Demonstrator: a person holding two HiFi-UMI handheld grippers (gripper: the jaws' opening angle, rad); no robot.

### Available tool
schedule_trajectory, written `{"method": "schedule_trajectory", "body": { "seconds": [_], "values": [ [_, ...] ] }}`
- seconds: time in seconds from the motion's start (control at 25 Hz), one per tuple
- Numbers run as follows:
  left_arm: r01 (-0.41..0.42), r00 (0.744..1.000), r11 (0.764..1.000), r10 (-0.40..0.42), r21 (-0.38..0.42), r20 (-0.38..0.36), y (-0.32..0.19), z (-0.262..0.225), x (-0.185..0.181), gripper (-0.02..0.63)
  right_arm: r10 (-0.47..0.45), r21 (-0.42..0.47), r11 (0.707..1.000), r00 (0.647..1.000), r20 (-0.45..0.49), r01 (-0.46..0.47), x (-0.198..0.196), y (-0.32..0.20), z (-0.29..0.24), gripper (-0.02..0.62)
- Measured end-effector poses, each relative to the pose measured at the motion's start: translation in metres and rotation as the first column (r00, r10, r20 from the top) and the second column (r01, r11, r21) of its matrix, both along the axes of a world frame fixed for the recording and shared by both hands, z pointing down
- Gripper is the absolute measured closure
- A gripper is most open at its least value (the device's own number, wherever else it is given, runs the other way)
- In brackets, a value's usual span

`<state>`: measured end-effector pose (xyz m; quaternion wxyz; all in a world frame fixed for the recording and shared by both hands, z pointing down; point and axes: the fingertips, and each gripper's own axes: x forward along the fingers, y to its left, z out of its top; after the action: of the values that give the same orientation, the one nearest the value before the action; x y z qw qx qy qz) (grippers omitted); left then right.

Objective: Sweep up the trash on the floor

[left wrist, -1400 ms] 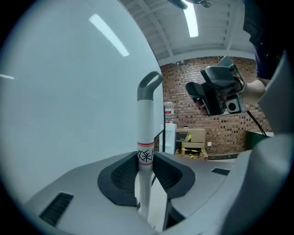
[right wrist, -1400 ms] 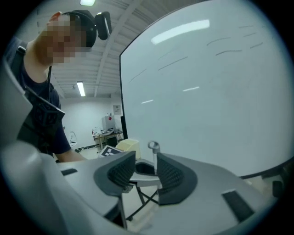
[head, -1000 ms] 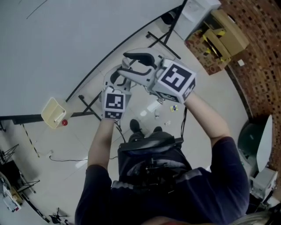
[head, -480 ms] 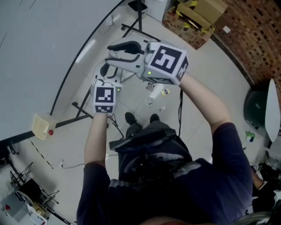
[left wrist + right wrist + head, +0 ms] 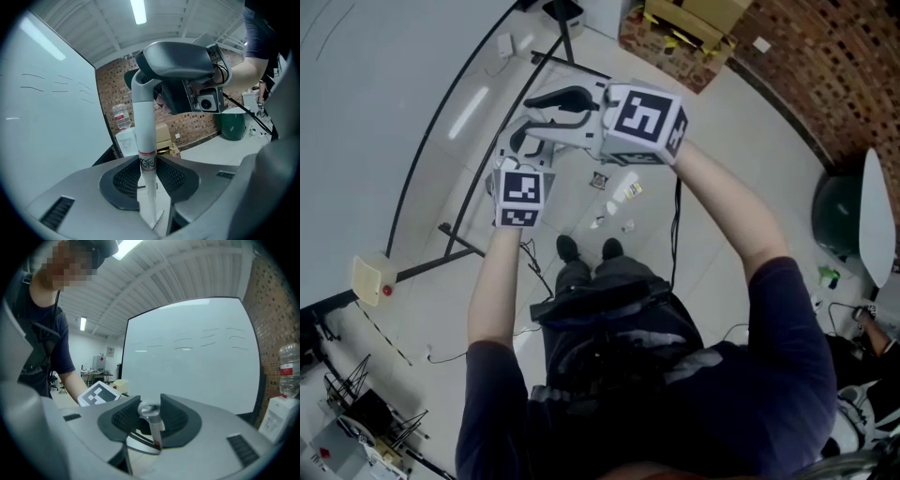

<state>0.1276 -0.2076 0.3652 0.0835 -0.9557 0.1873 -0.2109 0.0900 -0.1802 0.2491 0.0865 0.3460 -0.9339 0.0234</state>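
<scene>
My left gripper is shut on a white pole that stands upright between its pads and ends in a dark grey grip. My right gripper reaches left above it. Its jaws have just been closing, and a silver handle end with a ring is clamped between them. Both are held up at chest height. On the tiled floor below lies the trash: a white bottle and small scraps. The lower ends of both tools are hidden.
A whiteboard on a black stand fills the left. Cardboard boxes sit at the top by a brick wall. A green bin is at the right. A water dispenser stands by the wall. My shoes are near the trash.
Both grippers have moved together up and to the left in the head view, still carrying their handles. The trash now lies just under the right hand, and the boxes are nearer.
</scene>
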Motion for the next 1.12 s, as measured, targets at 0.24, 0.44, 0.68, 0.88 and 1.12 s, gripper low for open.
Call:
{"method": "schedule_trajectory", "body": {
  "seconds": [0.24,0.44,0.68,0.88,1.12],
  "values": [
    [-0.038,0.998,0.999,0.038,-0.005,0.053,-0.005,0.04,0.021,0.503,-0.023,-0.035,0.999,1.0,-0.019,0.023,0.008,-0.004,0.042,0.457],
    [-0.102,0.993,0.995,0.103,-0.021,0.064,-0.014,0.091,0.031,0.505,-0.043,-0.099,0.994,0.999,0.002,0.043,0.007,-0.018,0.093,0.459],
    [-0.125,0.989,0.991,0.129,-0.052,0.078,-0.031,0.154,0.052,0.505,0.029,-0.187,0.982,1.0,0.005,-0.028,0.028,-0.036,0.16,0.46],
    [-0.158,0.98,0.983,0.167,-0.091,0.108,-0.028,0.193,0.055,0.505,0.057,-0.252,0.966,0.998,0.019,-0.051,0.031,-0.037,0.196,0.462],
    [-0.279,0.936,0.942,0.31,-0.185,0.169,-0.023,0.21,0.06,0.506,0.086,-0.313,0.947,0.996,0.015,-0.077,0.031,-0.04,0.209,0.462]
  ]
}}
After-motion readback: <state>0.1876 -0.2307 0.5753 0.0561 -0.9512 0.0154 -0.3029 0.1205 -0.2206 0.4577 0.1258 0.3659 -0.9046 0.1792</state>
